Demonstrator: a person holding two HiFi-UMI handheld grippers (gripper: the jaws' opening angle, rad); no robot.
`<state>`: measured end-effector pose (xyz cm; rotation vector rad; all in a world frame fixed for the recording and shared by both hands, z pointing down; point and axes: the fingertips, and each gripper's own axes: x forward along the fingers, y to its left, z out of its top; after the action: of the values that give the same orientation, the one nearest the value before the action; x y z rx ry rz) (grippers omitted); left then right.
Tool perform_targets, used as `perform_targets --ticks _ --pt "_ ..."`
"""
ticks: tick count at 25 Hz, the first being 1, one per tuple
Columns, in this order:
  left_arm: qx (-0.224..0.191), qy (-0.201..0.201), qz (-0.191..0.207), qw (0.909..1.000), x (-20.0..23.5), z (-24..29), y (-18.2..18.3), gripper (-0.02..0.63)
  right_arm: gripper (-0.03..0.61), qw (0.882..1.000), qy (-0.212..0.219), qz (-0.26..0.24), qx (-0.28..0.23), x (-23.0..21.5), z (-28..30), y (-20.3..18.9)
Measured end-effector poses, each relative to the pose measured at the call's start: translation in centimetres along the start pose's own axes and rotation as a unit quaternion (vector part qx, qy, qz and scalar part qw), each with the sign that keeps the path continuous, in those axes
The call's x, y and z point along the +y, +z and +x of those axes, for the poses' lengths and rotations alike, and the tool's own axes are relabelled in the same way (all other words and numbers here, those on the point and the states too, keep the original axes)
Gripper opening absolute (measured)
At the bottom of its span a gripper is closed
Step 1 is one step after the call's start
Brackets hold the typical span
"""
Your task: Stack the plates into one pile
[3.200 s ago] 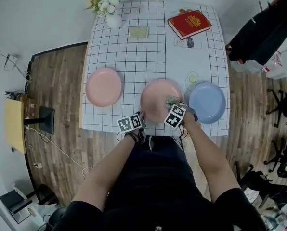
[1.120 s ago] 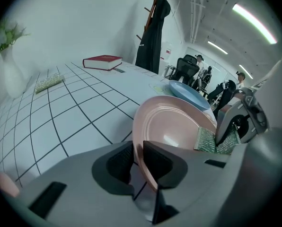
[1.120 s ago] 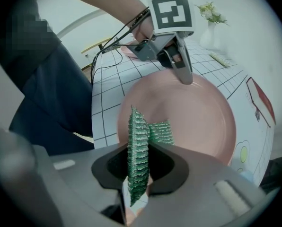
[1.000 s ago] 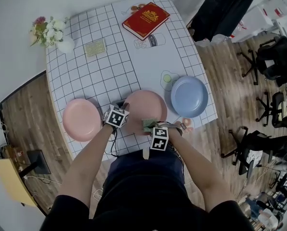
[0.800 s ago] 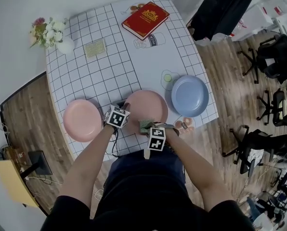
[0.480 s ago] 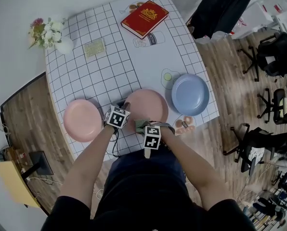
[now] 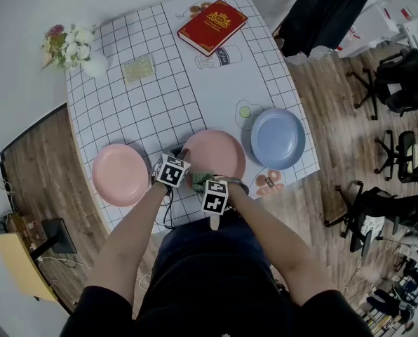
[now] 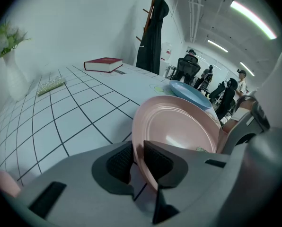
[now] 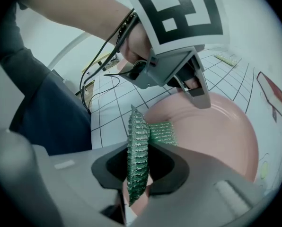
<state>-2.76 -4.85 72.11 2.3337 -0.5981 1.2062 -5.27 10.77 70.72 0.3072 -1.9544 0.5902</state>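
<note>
left gripper (image 8: 137,161): jaws clamped on the near-left rim of the middle pink plate (image 7: 217,153) | right gripper (image 9: 139,173): jaws clamped on a green cloth (image 9: 138,145) at that plate's near edge | second pink plate (image 7: 120,175): left of it, apart | blue plate (image 7: 278,137): just right of it

A person in a black short-sleeved top and dark trousers; grey left gripper (image 7: 179,154) and right gripper (image 7: 198,182) carry black-and-white marker cubes (image 7: 170,170), thin black cables (image 9: 96,74) trailing.
</note>
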Motion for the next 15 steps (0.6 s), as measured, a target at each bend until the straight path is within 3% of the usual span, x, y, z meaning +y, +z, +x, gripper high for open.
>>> perform_targets --ticks 15 --pt "0.006 0.002 0.011 0.9999 0.0 0.0 0.0 0.066 0.08 0.997 0.026 -0.028 0.07 0.8 -1.2 -3.3"
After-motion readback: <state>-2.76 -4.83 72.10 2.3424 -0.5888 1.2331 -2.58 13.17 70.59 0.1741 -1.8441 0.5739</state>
